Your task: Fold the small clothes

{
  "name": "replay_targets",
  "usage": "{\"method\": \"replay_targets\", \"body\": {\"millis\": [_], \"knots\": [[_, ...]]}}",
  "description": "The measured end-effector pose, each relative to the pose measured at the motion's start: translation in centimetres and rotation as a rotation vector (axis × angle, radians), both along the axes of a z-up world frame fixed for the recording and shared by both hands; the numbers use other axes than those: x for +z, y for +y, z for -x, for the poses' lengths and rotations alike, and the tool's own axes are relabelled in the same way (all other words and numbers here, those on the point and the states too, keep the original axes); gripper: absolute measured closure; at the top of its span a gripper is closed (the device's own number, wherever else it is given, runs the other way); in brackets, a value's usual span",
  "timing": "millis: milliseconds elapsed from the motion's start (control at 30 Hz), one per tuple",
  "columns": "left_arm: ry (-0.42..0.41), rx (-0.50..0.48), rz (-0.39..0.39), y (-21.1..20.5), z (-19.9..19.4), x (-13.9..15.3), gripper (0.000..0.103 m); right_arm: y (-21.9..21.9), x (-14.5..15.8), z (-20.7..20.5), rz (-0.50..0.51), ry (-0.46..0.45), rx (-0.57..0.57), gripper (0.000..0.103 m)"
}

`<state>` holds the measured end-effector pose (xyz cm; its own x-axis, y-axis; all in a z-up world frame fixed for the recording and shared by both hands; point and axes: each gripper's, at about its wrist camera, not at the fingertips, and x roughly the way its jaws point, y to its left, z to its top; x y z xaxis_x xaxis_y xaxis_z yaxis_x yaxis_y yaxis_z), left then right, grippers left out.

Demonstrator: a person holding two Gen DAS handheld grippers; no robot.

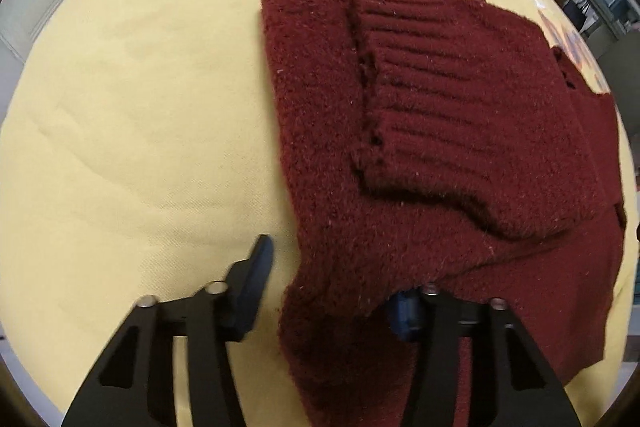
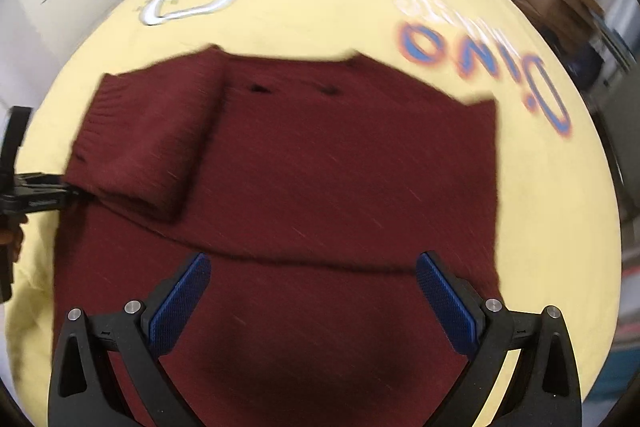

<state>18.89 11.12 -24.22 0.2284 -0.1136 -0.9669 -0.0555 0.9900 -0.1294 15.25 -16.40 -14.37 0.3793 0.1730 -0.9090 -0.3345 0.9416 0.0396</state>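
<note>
Maroon knit sweater (image 1: 460,131) is laid flat on a yellow printed cloth (image 1: 140,107), near the middle of it. One ribbed sleeve (image 1: 452,107) is already folded in across the body, so the first fold is judged done on that side.

Left gripper (image 1: 332,287) is pointed steeply down at the sweater's near side edge. Its jaws are seen partly open. One finger (image 1: 256,275) is on bare cloth just beside the knit, with a strip of yellow showing between them. The other is tucked under the lifted edge of the knit, so the edge is bracketed but no clamp is seen and nothing is held yet. This placement is judged to be set up for pinching the side edge and carrying it over.

Right gripper (image 2: 312,291) is held over the lower body of the sweater with jaws wide open and nothing between the pads (image 2: 180,299). Whether it touches the knit cannot be told because the view is blurred. It is probably being brought to the opposite side, so that the fold can be lifted with two grips and kept straight.

Risk: thick knit may be caught in one layer only, and the folded sleeve could be dragged out of place.
</note>
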Motion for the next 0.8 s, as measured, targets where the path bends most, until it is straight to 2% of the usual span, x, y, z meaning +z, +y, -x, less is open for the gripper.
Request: {"method": "replay_targets", "body": {"millis": [33, 133, 300, 467, 567, 667, 800], "knots": [[-0.003, 0.001, 0.013, 0.3, -0.1, 0.0, 0.078, 1.1, 0.4, -0.3, 0.000, -0.008, 0.023, 0.001], [-0.004, 0.015, 0.060, 1.1, 0.4, 0.1, 0.087, 5.1, 1.7, -1.2, 0.005, -0.039, 0.098, 0.001], [-0.013, 0.010, 0.077, 1.9, 0.6, 0.6, 0.090, 11.4, 2.8, -2.1, -0.007, -0.061, 0.225, 0.001], [0.004, 0.010, 0.077, 2.7, 1.6, 0.6, 0.090, 16.7, -0.1, -3.0, -0.009, 0.052, 0.341, 0.001], [0.010, 0.012, 0.074, 2.5, 1.3, 0.4, 0.090, 18.7, -3.0, -3.8, 0.041, 0.110, 0.366, 0.009], [0.021, 0.018, 0.079, 2.3, 0.5, -0.2, 0.090, 19.4, -4.9, -4.1, 0.023, 0.174, 0.355, 0.020], [0.024, 0.016, 0.071, 2.3, 0.2, -0.5, 0.090, 19.6, -6.0, -4.1, 0.058, 0.150, 0.348, 0.032]]}}
